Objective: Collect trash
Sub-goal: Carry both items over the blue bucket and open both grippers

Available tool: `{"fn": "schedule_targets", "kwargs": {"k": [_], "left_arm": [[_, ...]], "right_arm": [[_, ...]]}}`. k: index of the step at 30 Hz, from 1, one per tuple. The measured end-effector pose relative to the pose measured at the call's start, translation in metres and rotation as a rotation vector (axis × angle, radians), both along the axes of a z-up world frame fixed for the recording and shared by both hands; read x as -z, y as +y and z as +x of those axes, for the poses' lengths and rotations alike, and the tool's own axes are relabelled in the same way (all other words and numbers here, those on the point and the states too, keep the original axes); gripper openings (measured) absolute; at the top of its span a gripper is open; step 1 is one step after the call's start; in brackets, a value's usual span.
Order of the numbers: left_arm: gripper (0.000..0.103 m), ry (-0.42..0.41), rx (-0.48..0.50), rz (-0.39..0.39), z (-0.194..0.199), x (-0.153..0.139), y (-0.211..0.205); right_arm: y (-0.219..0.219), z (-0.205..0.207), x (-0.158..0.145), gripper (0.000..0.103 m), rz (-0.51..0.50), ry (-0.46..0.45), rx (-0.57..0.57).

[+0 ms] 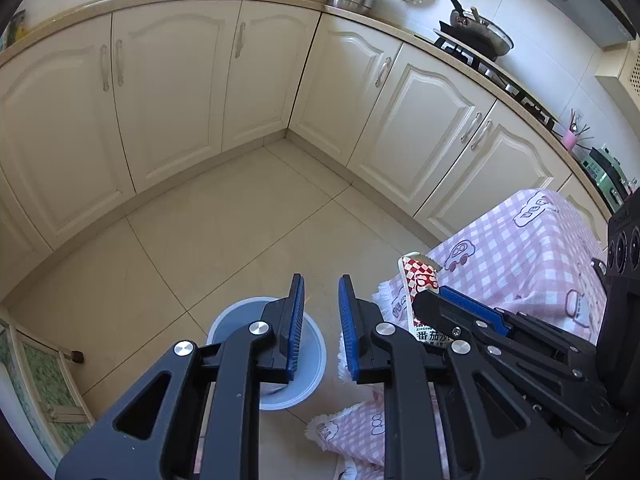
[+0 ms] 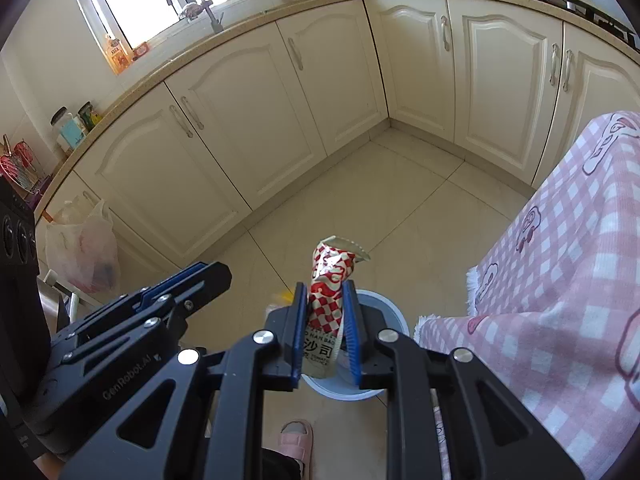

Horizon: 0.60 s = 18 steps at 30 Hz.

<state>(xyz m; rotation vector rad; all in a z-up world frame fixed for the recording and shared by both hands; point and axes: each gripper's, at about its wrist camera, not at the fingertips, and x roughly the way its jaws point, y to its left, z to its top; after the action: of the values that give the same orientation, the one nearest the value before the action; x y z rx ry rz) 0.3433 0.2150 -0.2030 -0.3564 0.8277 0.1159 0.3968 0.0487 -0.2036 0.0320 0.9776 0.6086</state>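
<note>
From the left wrist, the left tool (image 1: 320, 292) hangs over the grey bin (image 1: 316, 356) on the floor, its pads slightly parted with nothing between them, probably so that anything released falls straight in.

From the right wrist, the right tool (image 2: 324, 300) pinches the red-checked sauce packet (image 2: 329, 280) upright above the same bin, beside the tabletop's pink checked cloth (image 2: 560, 260), ready to drop it.

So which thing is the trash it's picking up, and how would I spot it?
Find the pink checked tablecloth hanging down on the right, then the round pale-blue bin on the floor tiles beside it. Just above that bin, the right gripper pinches a crumpled sauce packet. It is the only thing with red-and-white checks and printed writing.
</note>
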Motion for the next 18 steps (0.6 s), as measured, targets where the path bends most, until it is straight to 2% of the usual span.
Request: {"fn": "schedule_targets", "kwargs": {"k": [9,18], "left_arm": [[0.017,0.01,0.0,0.002,-0.004,0.002,0.006],[0.017,0.013,-0.044,-0.001,-0.01,0.004,0.015]], "right_arm": [[0.014,0.0,0.009,0.018,-0.01,0.016,-0.013],[0.027,0.001,0.011,0.018,-0.003,0.012,-0.023]]}}
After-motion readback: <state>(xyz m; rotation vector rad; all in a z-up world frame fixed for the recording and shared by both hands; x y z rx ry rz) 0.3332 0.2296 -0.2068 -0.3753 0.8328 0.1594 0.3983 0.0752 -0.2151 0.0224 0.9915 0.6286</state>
